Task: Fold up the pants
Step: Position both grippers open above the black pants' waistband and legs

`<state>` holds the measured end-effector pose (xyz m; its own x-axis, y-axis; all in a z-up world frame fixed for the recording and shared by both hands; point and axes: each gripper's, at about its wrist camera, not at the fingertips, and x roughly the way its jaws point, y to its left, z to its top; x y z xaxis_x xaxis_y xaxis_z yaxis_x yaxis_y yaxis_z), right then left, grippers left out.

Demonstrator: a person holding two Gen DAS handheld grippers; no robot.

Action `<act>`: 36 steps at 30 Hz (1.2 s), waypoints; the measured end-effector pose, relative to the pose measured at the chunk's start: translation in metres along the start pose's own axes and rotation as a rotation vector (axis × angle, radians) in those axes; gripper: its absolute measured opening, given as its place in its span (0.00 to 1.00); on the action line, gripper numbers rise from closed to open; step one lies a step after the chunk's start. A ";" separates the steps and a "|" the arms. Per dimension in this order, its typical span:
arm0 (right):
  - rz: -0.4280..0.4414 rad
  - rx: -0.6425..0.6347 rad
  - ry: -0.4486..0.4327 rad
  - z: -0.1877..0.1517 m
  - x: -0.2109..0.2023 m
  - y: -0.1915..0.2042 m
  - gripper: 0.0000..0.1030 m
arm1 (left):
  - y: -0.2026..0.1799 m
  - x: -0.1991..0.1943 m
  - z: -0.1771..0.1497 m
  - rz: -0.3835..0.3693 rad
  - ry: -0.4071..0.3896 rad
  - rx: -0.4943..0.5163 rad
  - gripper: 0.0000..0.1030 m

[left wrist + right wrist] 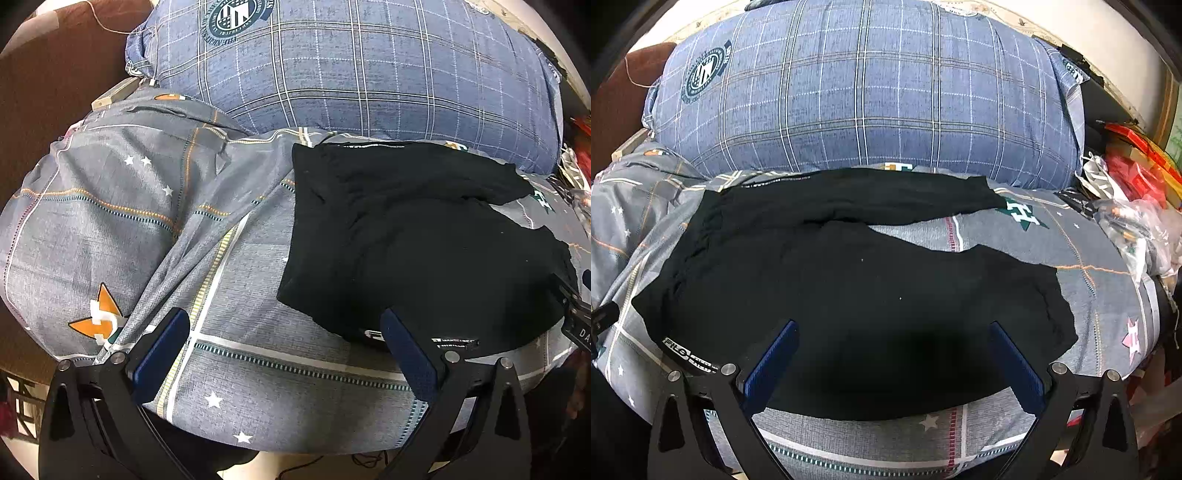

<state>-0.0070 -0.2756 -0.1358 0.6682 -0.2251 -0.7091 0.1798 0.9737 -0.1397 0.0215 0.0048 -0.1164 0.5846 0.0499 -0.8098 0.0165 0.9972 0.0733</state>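
The black pants (849, 295) lie spread on the grey patterned bedsheet (1071, 288), straight ahead of the right gripper (892, 363) and running under the gap between its fingers. Both blue pads stand wide apart, released, with nothing between them but cloth lying flat below. The left gripper (286, 354) is likewise released, its fingers spread; the pants (424, 240) lie ahead and toward its right finger, whose tip overlaps the near hem by the white lettering, though whether it touches the cloth cannot be told.

No boxes or baskets show clearly; beyond the right finger of the right gripper sits a heap of clear plastic bags (1137, 229) and red packaging (1137, 170), contents too blurred to name.

The left view alone shows a rumpled ridge of bedsheet (177, 236) ahead of its left finger, an orange star print, and brown fabric (48, 110) past the bed's edge. The right view alone shows both legs of the pants parting into a V, with bare sheet between them.

A large blue checked pillow (868, 92) lies beyond the pants in both views (369, 74), just touching their far edge.
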 end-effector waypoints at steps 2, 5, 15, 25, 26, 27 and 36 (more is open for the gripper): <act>0.003 0.001 0.011 0.000 0.004 0.000 0.99 | 0.002 0.003 0.001 0.004 0.006 -0.002 1.00; 0.004 -0.003 0.024 0.000 0.009 0.002 0.99 | 0.004 0.008 0.002 0.012 0.014 -0.008 1.00; 0.013 -0.025 0.055 -0.001 0.024 0.013 0.99 | 0.011 0.021 0.004 0.016 0.033 -0.027 1.00; -0.011 -0.029 0.055 0.001 0.025 0.012 0.99 | 0.015 0.021 0.004 0.017 0.029 -0.028 1.00; -0.010 -0.028 0.055 0.001 0.025 0.012 0.99 | 0.015 0.020 0.005 0.016 0.027 -0.028 1.00; -0.009 -0.027 0.054 0.001 0.024 0.012 0.99 | 0.015 0.020 0.005 0.016 0.027 -0.028 1.00; -0.033 -0.004 0.054 0.007 0.025 0.005 0.99 | 0.021 0.023 0.007 0.016 0.027 -0.037 1.00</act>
<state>0.0154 -0.2766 -0.1495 0.6222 -0.2547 -0.7403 0.1978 0.9661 -0.1662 0.0408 0.0265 -0.1297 0.5626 0.0666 -0.8240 -0.0226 0.9976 0.0652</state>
